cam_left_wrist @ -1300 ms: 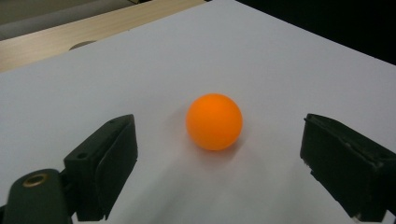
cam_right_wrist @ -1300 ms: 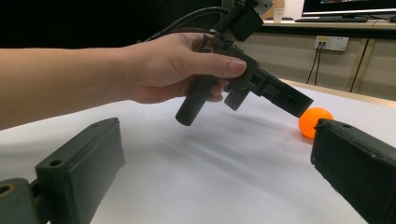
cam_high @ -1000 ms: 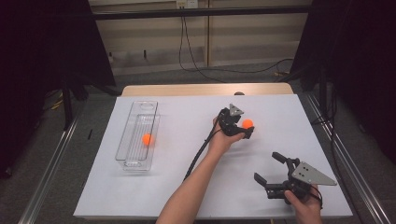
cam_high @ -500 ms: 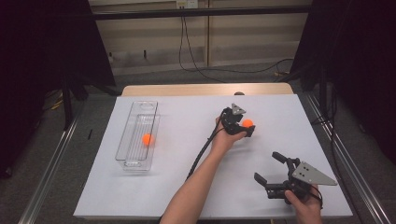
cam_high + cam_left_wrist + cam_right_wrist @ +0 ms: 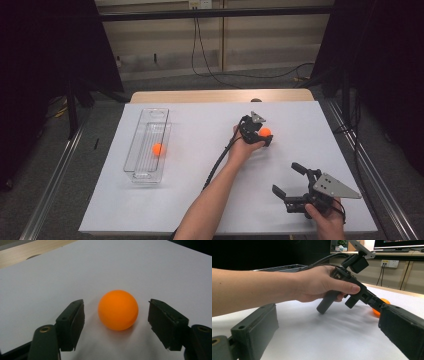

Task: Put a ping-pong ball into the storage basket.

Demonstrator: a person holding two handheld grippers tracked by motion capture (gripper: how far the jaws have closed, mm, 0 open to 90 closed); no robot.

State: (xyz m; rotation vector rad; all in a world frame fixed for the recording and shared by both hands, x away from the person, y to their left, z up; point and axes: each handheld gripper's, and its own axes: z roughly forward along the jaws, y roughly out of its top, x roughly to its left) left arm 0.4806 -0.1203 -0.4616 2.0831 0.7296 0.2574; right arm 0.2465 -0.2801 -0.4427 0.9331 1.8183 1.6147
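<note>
The ball (image 5: 117, 309) between the black jaws is plain orange, as is a second ball (image 5: 157, 149) in the clear tray (image 5: 138, 150). The table (image 5: 200, 195) is white with a pale wood strip (image 5: 200, 96) at its far edge. The grippers (image 5: 263, 133) (image 5: 290, 182) are black, the right one topped by a grey plate (image 5: 336, 185).

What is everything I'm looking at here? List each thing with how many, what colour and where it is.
Ball: one, orange, on the white sheet between the jaws of the left claw, with gaps either side.
Second ball: one, orange, inside the tray.
Tray: one, clear plastic, long, on the left part of the sheet.
Sheet: one, white, covering most of the table.
Table: one, light wood, its far edge showing beyond the sheet.
Left claw: one, black, right of centre, around the ball; its jaws have just been closing.
Right claw: one, black with a grey plate, near right corner, jaws apart, nothing between them.
Hands: two, one holding each claw.
</note>
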